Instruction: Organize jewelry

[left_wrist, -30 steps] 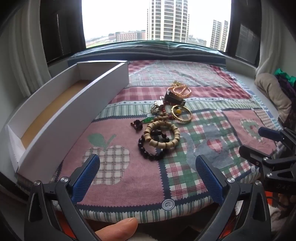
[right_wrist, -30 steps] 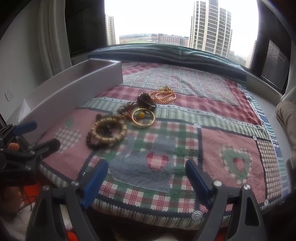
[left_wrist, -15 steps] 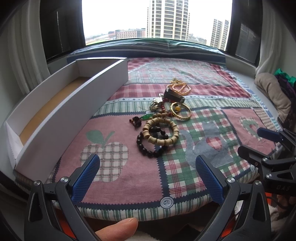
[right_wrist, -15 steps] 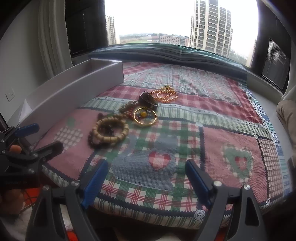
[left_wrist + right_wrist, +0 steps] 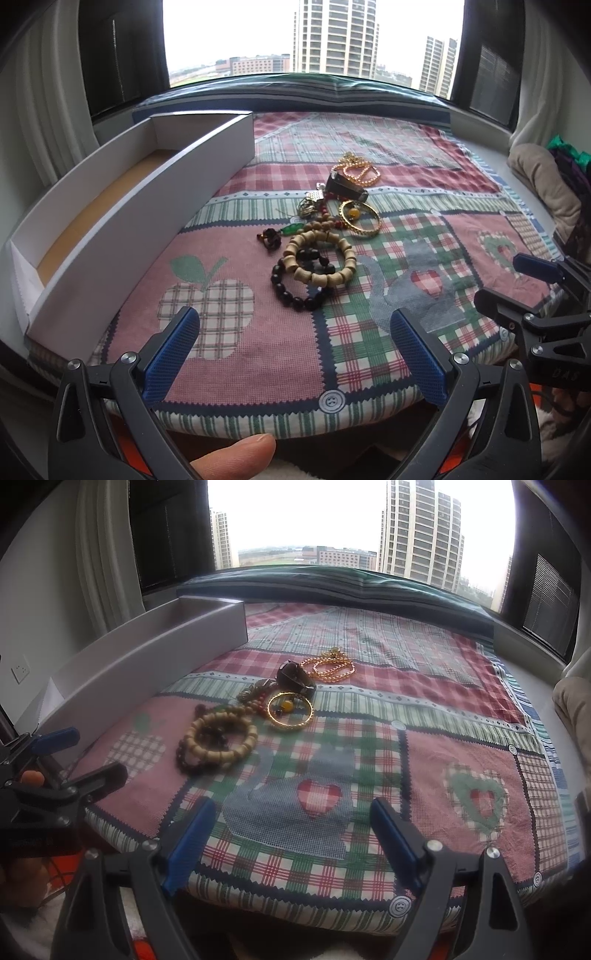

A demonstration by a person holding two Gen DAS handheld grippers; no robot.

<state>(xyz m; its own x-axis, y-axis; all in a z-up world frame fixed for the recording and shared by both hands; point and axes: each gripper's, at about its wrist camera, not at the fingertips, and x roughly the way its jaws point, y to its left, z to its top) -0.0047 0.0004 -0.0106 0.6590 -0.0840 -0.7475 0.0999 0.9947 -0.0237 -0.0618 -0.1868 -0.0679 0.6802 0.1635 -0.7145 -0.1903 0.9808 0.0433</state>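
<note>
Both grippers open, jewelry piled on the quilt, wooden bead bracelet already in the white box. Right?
Not quite. The wooden bead bracelet lies on the quilt with the pile, overlapping the dark bead bracelet; the white box holds no jewelry, per the left wrist view. Rest stands.

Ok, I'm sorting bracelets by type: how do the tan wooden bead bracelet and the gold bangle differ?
The tan wooden bead bracelet is strung from chunky, matte barrel beads; the gold bangle is one thin, shiny rigid ring. The bead bracelet overlaps a dark bead bracelet; the bangle encircles a small yellow bead. Both lie flat on the quilt.
</note>
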